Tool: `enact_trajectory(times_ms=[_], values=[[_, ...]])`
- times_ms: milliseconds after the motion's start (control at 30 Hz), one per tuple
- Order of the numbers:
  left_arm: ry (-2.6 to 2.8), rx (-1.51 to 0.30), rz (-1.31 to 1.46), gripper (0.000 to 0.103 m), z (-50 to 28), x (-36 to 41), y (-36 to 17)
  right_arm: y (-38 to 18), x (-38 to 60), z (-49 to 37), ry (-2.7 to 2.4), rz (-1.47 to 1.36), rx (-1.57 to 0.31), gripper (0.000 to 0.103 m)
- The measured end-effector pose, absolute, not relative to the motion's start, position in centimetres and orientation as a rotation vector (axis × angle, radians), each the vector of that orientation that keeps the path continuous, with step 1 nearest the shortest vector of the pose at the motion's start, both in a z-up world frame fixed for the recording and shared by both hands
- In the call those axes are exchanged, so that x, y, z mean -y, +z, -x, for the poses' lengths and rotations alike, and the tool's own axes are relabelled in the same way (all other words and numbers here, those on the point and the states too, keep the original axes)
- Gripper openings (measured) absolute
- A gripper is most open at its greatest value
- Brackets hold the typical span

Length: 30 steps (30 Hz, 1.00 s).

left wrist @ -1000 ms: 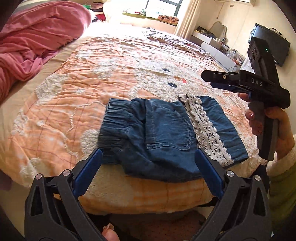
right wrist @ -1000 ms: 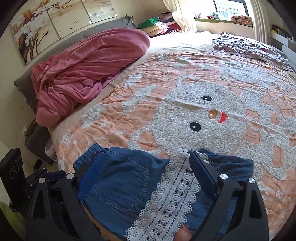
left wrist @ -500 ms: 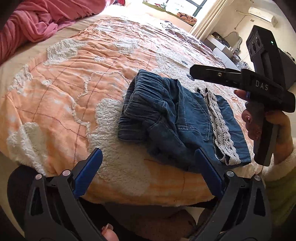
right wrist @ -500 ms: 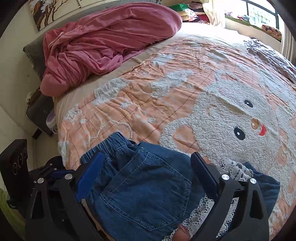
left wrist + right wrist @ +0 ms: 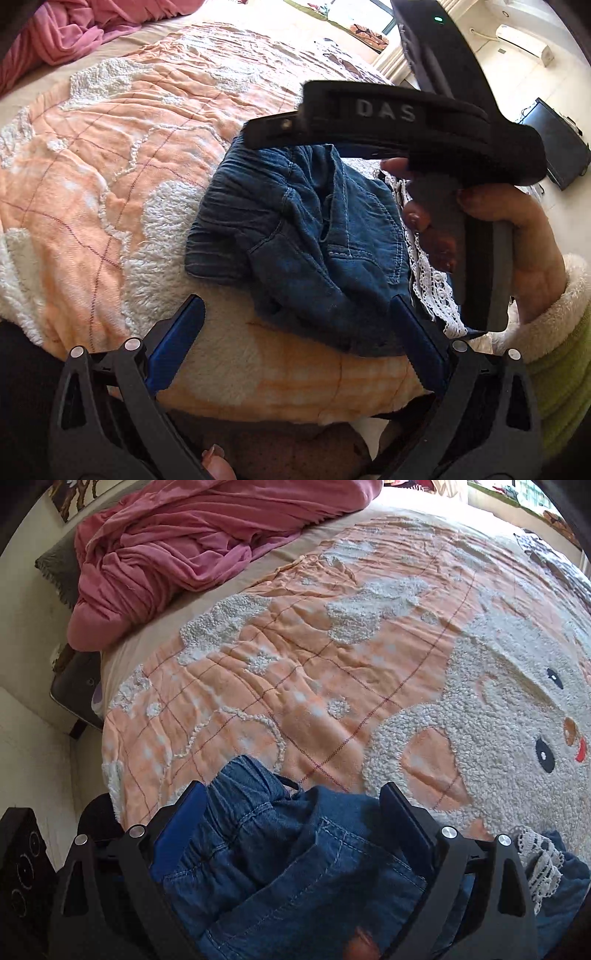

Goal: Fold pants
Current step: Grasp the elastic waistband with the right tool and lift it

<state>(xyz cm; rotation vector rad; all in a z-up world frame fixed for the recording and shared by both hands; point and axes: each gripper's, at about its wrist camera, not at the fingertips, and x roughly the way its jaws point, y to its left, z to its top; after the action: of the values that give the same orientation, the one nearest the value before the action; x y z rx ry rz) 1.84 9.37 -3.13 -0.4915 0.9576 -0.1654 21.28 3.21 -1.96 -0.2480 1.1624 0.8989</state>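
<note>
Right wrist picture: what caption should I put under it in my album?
Open right gripper over folded blue jeans on an orange bunny blanket.

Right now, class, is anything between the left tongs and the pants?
Nothing visible blocks them: the open left tongs sit at the near edge of the pants. The right tongs hover over them.

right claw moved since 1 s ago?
Yes. The right claw swung left, away from the blanket's white embroidered face, toward the blue denim pants' elastic waistband.
</note>
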Motion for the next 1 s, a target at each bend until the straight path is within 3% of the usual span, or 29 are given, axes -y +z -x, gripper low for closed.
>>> enact_trajectory(times_ms=[33, 200, 233, 333, 600, 667, 767, 867, 1000], values=[[-0.163, -0.954, 0.493, 0.093, -2.0, -9.3, -3.1, -2.5, -3.5, -21.5, 0.9, 0.245, -1.19, 0.091], [-0.157, -0.95, 0.512, 0.093, -2.3, -9.3, -3.4, -4.0, -4.3, -21.4, 0.943, 0.25, -1.224, 0.059], [-0.156, -0.949, 0.516, 0.093, -2.3, -9.2, -3.4, -3.8, -4.2, -21.2, 0.972, 0.236, -1.222, 0.043], [-0.151, -0.942, 0.529, 0.093, -2.3, -9.2, -3.4, -2.6, -3.8, -20.2, 1.008, 0.255, -1.178, 0.035], [-0.148, -0.908, 0.616, 0.092, -2.7, -10.1, -3.2, 0.4, 0.2, -20.3, 1.07, 0.082, -1.112, 0.032], [-0.179, -0.902, 0.656, 0.068, -3.2, -11.0, -3.0, 1.2, 1.2, -20.2, 1.079, 0.067, -1.088, 0.032], [-0.219, -0.904, 0.678, 0.045, -3.9, -10.5, -2.4, 2.1, 3.0, -20.4, 1.076, 0.035, -1.064, 0.032], [-0.244, -0.879, 0.639, 0.039, -4.2, -9.3, -1.1, 2.9, 5.2, -20.7, 1.066, 0.008, -1.034, 0.032], [-0.286, -0.858, 0.576, 0.038, -4.9, -6.8, 0.7, 3.7, 9.1, -21.2, 1.046, -0.049, -0.999, 0.032]])
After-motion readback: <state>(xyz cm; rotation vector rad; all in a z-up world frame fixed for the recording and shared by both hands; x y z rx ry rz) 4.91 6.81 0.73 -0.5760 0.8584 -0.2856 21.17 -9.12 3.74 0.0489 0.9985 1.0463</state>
